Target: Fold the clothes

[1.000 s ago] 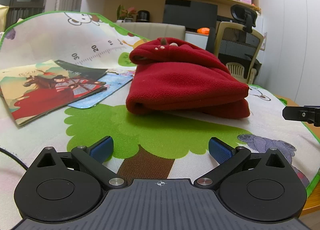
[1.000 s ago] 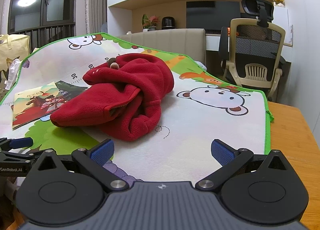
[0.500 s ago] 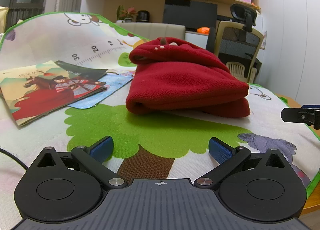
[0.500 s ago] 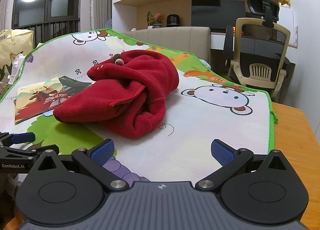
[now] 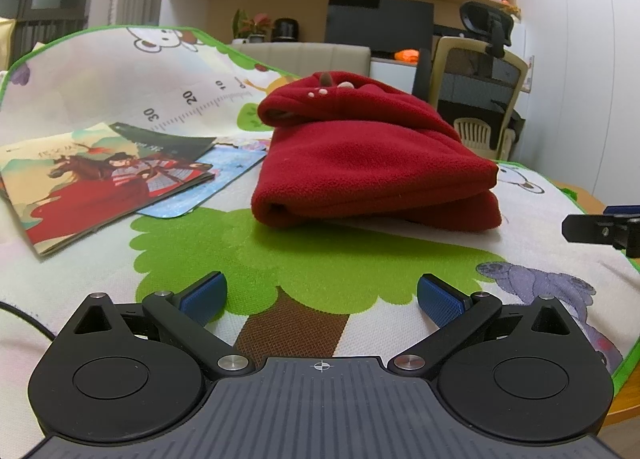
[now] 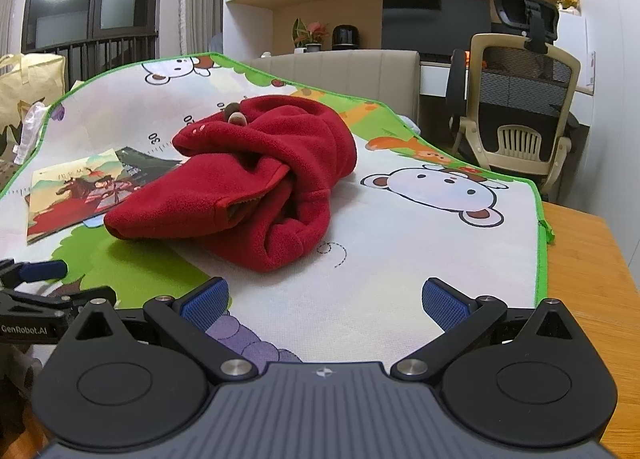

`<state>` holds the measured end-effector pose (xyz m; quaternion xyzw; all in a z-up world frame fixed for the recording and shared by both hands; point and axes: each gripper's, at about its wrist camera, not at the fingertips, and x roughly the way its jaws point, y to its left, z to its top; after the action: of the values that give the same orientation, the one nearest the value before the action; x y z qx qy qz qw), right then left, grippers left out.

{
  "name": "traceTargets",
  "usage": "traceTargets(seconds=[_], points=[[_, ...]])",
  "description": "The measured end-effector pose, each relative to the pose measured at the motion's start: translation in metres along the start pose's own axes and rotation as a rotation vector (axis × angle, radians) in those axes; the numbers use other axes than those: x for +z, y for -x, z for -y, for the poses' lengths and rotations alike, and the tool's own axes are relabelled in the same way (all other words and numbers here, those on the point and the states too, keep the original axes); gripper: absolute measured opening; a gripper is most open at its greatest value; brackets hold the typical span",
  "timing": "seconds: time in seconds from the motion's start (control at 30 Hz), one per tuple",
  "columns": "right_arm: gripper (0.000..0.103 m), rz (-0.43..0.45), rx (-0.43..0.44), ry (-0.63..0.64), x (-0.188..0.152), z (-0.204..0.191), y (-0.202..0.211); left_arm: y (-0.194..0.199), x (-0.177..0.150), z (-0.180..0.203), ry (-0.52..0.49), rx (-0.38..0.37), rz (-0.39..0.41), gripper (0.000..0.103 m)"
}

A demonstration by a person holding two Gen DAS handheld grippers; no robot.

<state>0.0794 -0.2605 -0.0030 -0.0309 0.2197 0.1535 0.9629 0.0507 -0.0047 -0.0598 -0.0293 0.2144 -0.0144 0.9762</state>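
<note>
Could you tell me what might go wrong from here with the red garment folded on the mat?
1. The red fleece garment is a loose bundle with an open flap facing the right gripper; a nudge could undo it.
2. The picture books lie close beside the garment, so sliding it could drag them.
3. Both grippers, including the left gripper, are open and empty, so nothing holds the fold.

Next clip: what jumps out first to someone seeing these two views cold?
A folded red fleece garment sits bundled mid-way across a cartoon play mat draped over a wooden table. To its left lie picture books. The left claw and right claw both stand open, short of the garment and holding nothing.
</note>
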Motion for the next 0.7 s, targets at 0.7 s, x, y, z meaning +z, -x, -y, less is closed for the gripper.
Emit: traceTargets(seconds=[0.7], points=[[0.103, -0.024, -0.003, -0.004, -0.0009, 0.0024, -0.0031, -0.0008, 0.0005, 0.0022, -0.021, 0.014, -0.021, 0.103]])
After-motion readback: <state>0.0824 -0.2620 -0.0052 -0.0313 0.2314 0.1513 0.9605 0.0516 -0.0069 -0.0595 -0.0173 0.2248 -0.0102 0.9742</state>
